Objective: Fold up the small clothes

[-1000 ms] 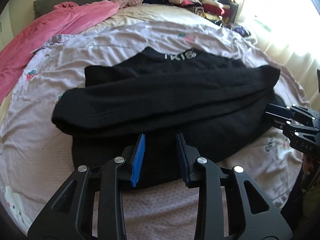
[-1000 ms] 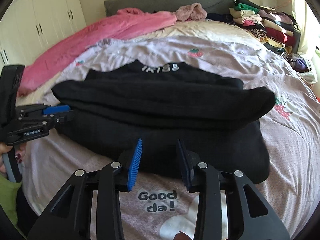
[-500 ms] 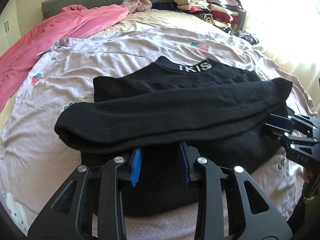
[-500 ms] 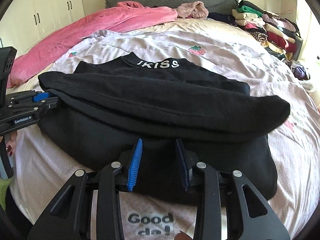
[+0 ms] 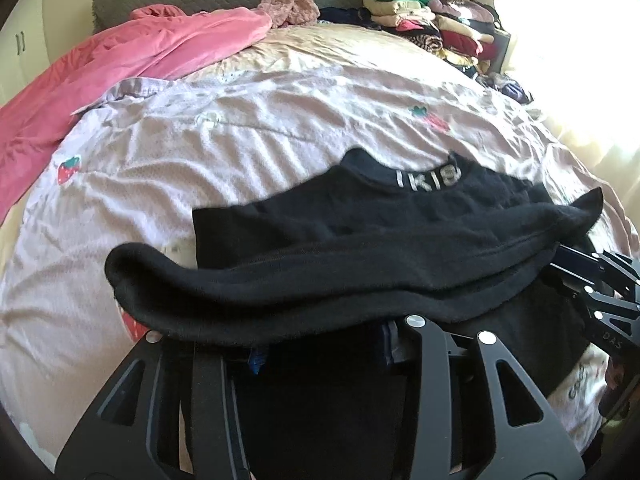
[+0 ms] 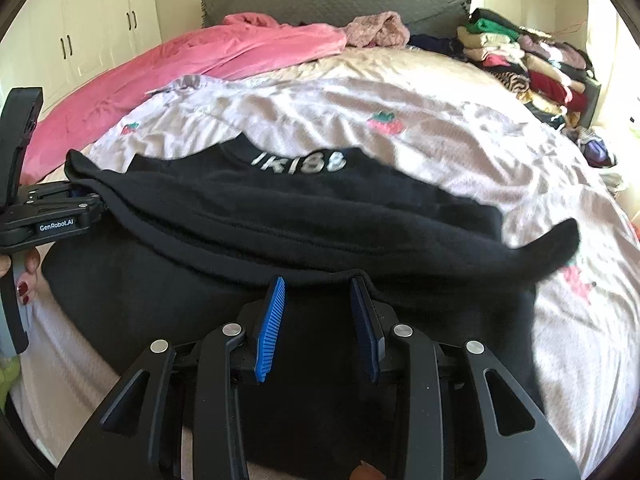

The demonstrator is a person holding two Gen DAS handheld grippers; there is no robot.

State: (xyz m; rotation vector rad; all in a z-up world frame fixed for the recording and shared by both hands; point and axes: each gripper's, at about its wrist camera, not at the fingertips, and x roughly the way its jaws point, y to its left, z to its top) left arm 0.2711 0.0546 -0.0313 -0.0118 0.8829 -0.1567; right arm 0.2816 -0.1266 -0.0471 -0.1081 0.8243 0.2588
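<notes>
Folding black knit sweater point(image 5: 360, 264): hem now carried up toward collar; left gripper point(image 5: 320, 354) fingers opening under fabric, right gripper point(image 6: 318, 320) fingers parted, fold nearly laid.

Both cameras ride on the claws and look forward and downward along their fingers, from the bed's point(image 5: 280, 128) near edge toward the headboard point(image 6: 332, 0). The left view sits close over the sweater point(image 5: 360, 264), so near that the fabric drapes across its own claw point(image 5: 320, 352). The right view looks from further right along the same edge, with its claw point(image 6: 316, 320) low in frame. Each sees the other: the right claw shows at the left view's right edge, the left claw point(image 6: 76, 200) at the right view's left edge. Both share the sweater, the pink blanket point(image 6: 180, 68) and the clothes pile point(image 5: 436, 28) at the far right corner.
</notes>
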